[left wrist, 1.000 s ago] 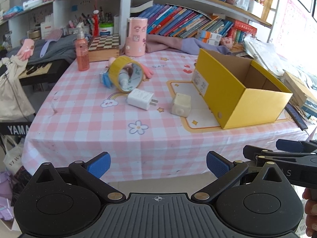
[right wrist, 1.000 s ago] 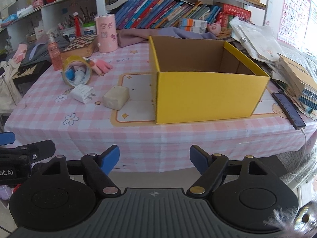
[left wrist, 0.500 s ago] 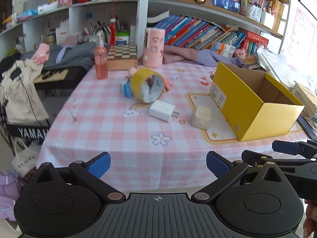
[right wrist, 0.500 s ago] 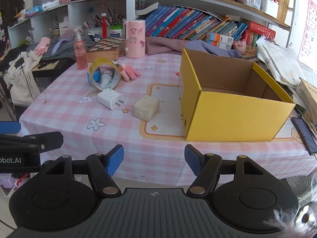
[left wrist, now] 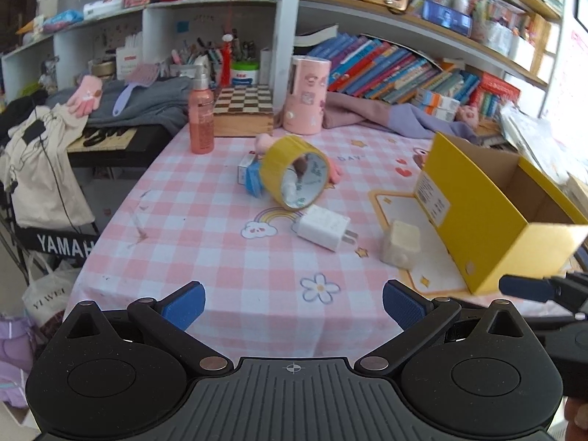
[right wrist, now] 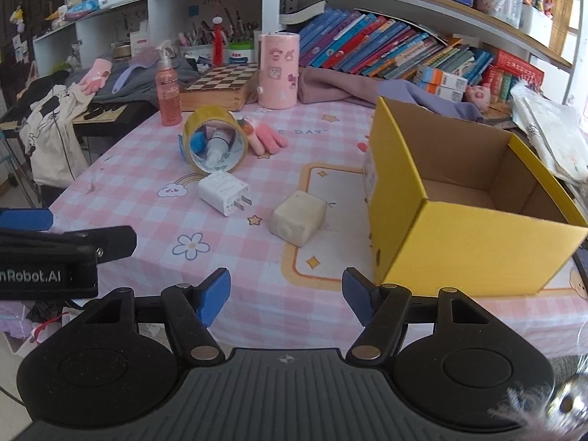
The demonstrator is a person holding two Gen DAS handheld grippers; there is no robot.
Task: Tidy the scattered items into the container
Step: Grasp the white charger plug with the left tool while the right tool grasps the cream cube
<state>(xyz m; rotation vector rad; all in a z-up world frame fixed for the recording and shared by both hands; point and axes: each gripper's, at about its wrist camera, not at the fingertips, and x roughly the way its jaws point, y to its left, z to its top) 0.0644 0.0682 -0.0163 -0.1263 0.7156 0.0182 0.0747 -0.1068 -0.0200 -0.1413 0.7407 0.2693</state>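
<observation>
An open yellow cardboard box [left wrist: 488, 217] [right wrist: 470, 242] stands on the right of the pink checked table, and what shows of its floor is bare. To its left lie a cream block [left wrist: 400, 243] [right wrist: 298, 217], a white plug charger [left wrist: 323, 227] [right wrist: 223, 192] and a yellow tape roll [left wrist: 296, 172] [right wrist: 215, 143] on its edge. A small tube [right wrist: 217, 145] shows through the roll, with a pink glove [right wrist: 266, 136] behind it. My left gripper [left wrist: 293, 303] and right gripper [right wrist: 286, 294] hover open over the table's near edge, nothing between their fingers.
At the back of the table stand a pink spray bottle [left wrist: 201, 117], a chessboard box [left wrist: 242, 110] and a pink cylinder [left wrist: 307, 95]. Purple cloth [right wrist: 349, 84] lies behind the box. Full bookshelves rise behind. A keyboard [left wrist: 106, 139] draped with bags sits off the left edge.
Both grippers have slid left along the table's front, so the box and items sit further right in each view. The right gripper's jaws have narrowed a little.
</observation>
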